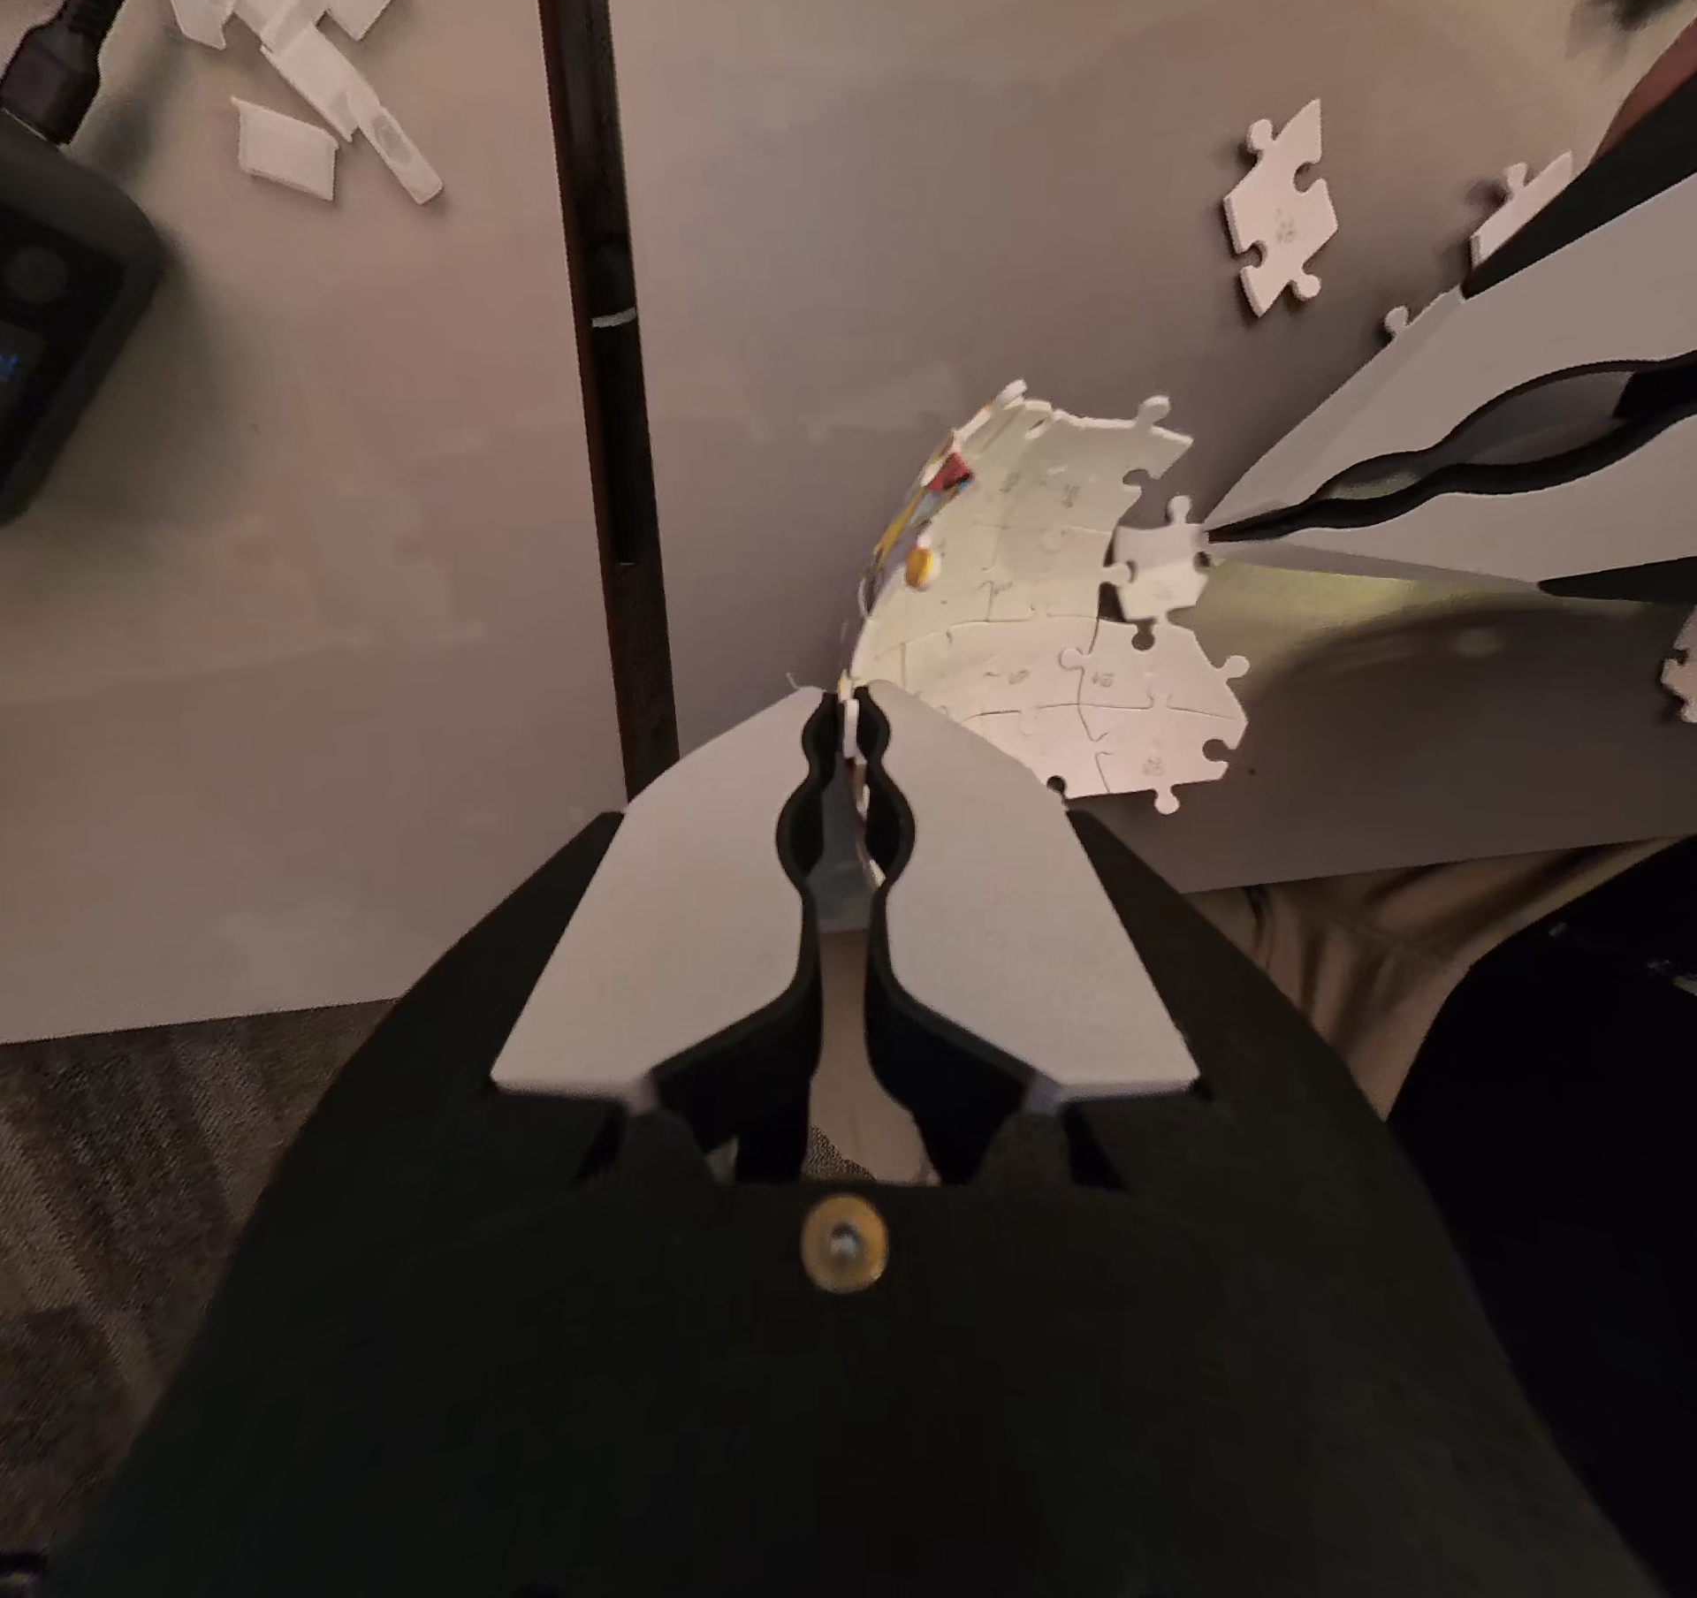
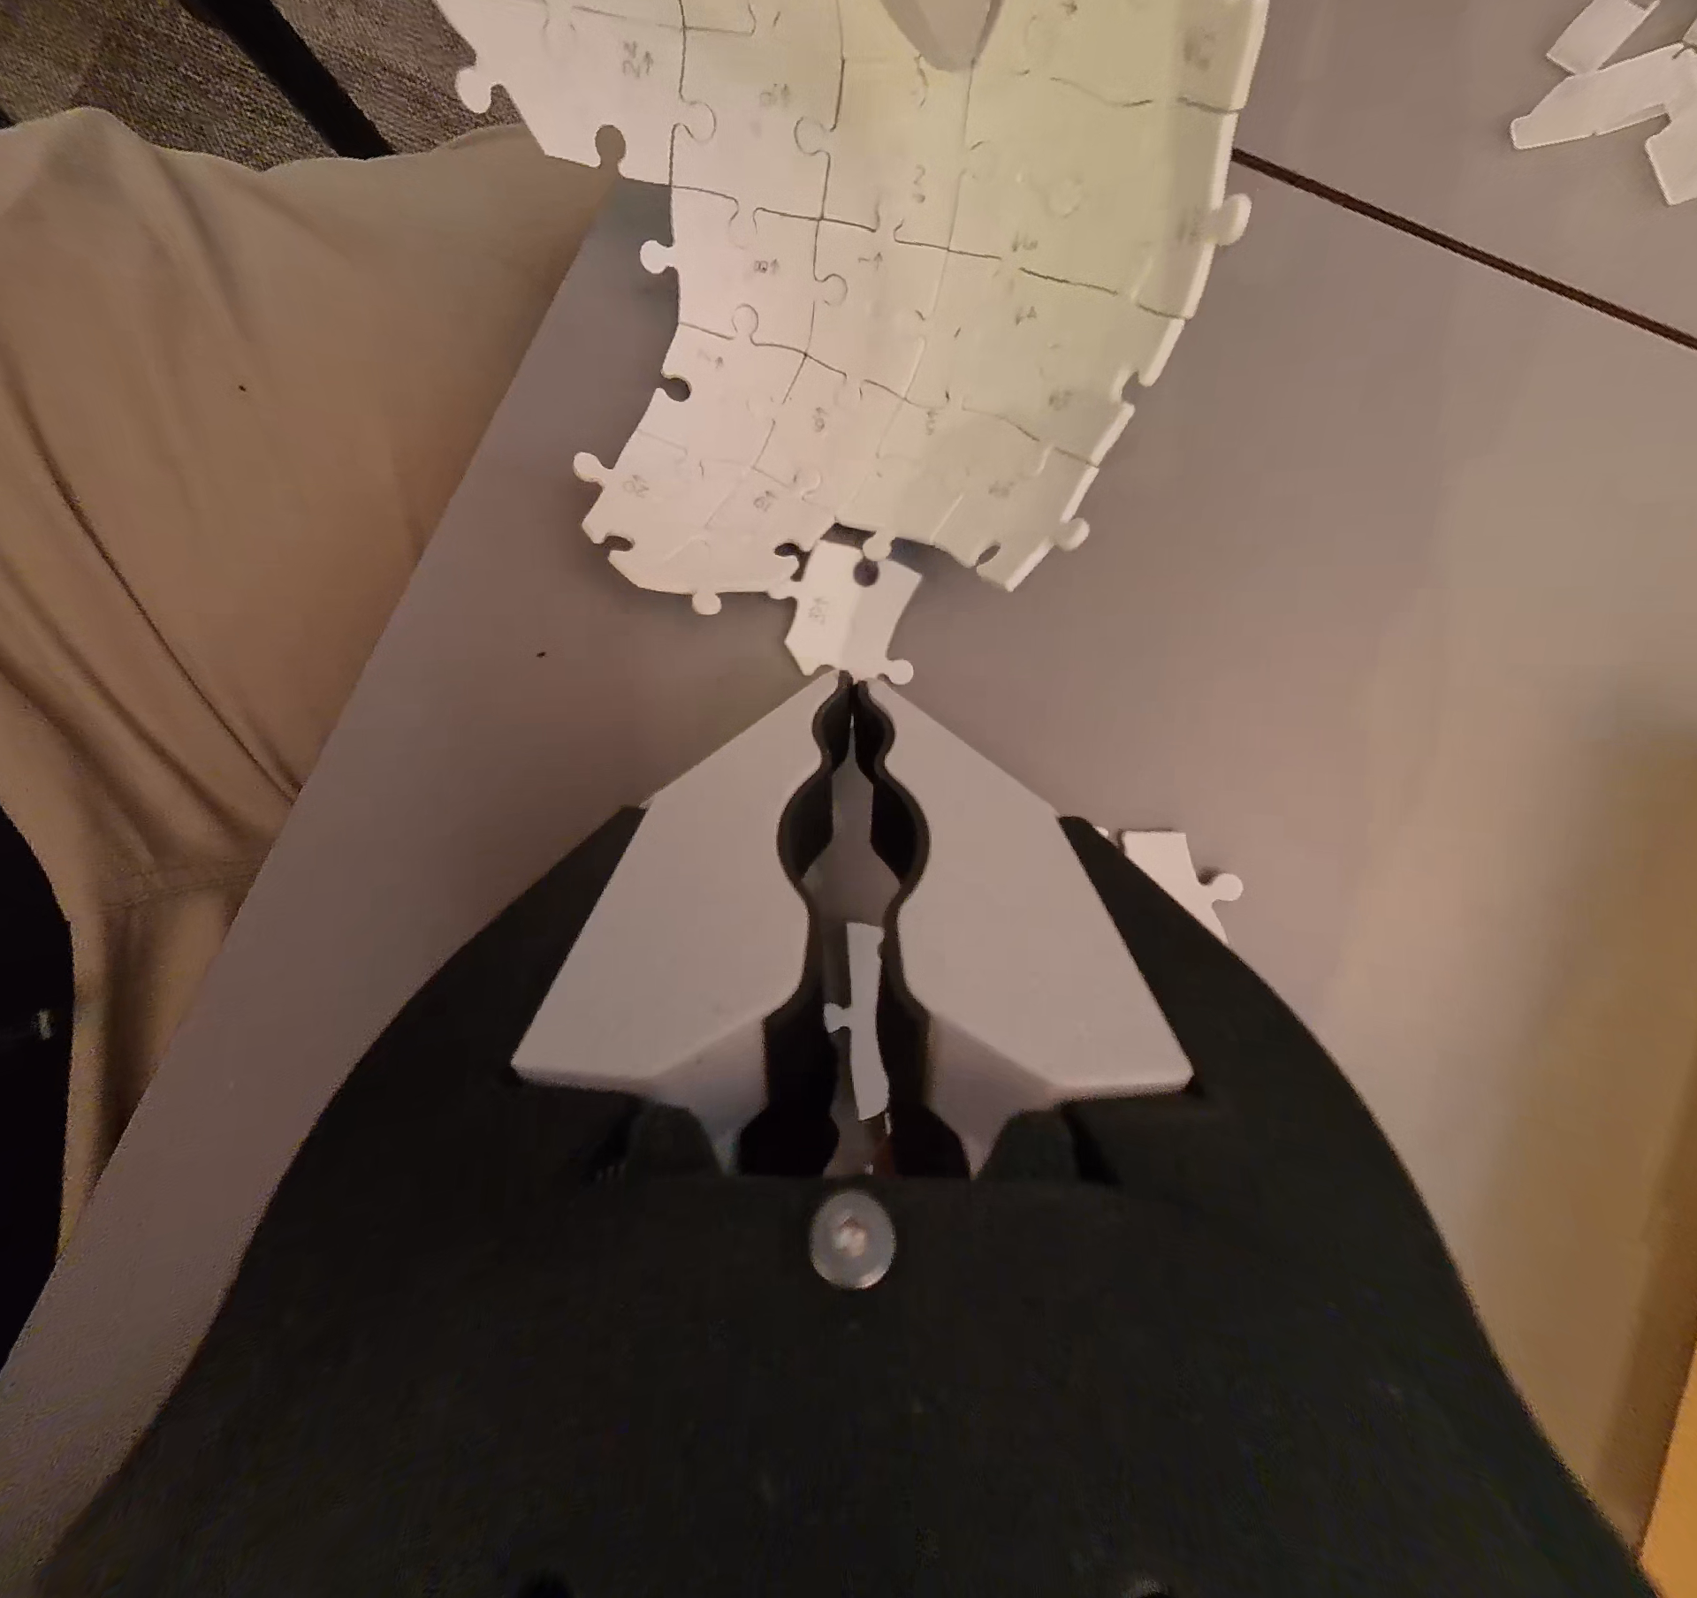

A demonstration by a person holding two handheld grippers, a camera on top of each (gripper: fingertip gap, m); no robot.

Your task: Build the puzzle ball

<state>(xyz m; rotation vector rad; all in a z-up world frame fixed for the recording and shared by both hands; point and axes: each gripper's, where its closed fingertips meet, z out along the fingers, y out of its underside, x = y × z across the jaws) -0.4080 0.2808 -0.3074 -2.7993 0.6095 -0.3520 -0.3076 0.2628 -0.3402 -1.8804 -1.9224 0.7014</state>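
Observation:
A curved, part-built puzzle ball shell (image 1: 1028,636) of joined white pieces shows its pale inner side; some colour shows at its outer left edge. My left gripper (image 1: 852,709) is shut on the shell's near edge and holds it up over the grey table. My right gripper (image 1: 1208,535) comes in from the right, shut on a single white puzzle piece (image 1: 1159,571) held against the shell's right rim. In the right wrist view the shell (image 2: 918,268) fills the top, and my right gripper (image 2: 849,683) pinches the piece (image 2: 845,617) at the shell's lower edge.
Loose white puzzle pieces (image 1: 1281,209) lie on the grey table (image 1: 918,176) at the right, and one (image 2: 1175,879) beside my right gripper. Clear plastic tabs (image 1: 294,57) lie at the top left near a black device (image 1: 64,268). A person's beige clothing (image 2: 184,452) is at the table edge. One gripper's finger ends stand about 11 cm off the other's. The black device (image 1: 64,268) is about 15 cm from my left fingertips and 25 cm from my right.

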